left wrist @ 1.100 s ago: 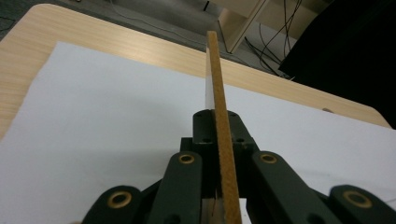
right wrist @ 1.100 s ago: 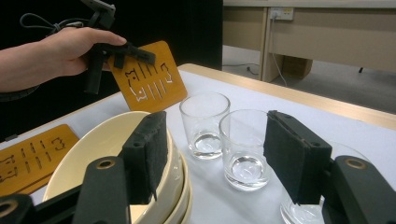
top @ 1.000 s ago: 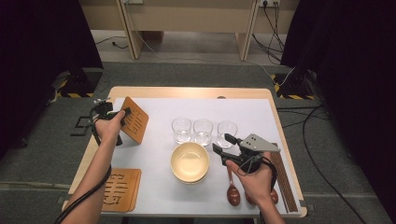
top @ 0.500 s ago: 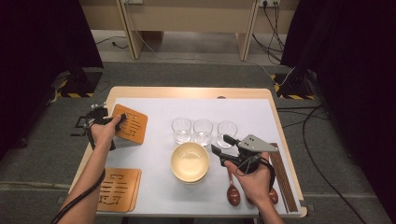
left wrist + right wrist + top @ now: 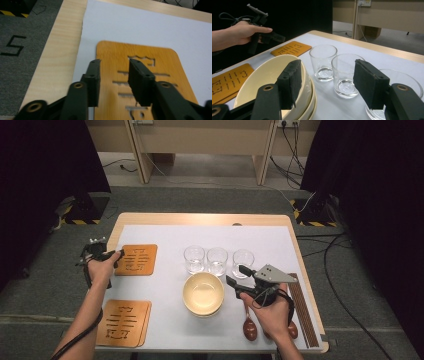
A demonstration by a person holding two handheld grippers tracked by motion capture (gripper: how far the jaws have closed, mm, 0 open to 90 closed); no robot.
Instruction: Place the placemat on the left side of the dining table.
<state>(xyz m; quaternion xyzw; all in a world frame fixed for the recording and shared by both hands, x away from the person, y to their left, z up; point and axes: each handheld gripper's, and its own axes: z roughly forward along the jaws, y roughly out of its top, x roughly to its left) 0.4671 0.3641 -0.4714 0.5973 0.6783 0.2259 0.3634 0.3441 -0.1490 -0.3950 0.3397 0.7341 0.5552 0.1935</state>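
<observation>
A wooden coaster point(image 5: 137, 259) point(image 5: 112, 53) lies flat on the white mat at the far left. My left gripper point(image 5: 119, 256) point(image 5: 114, 63) hovers over its left edge. Its jaws have just been closing but stand apart, with nothing pinched between them. My right gripper point(image 5: 238, 275) point(image 5: 328, 82) is open and empty, between the stacked cream bowls point(image 5: 202, 292) point(image 5: 262, 75) and three empty glasses point(image 5: 217, 261) point(image 5: 343, 72). In the right gripper view the left hand and left gripper point(image 5: 278, 38) hang just past the far coaster point(image 5: 291, 48).
A second coaster point(image 5: 123, 322) point(image 5: 227, 80) lies at the front left corner. Two wooden spoons point(image 5: 249, 327) rest by the right hand, and dark chopsticks point(image 5: 302, 312) lie along the table's right edge. The wooden table rim point(image 5: 200, 218) frames the mat.
The far coaster was held tilted up in the left gripper; it now lies flat on the mat, let go. The left hand has drawn left and down. The right gripper has not moved.
</observation>
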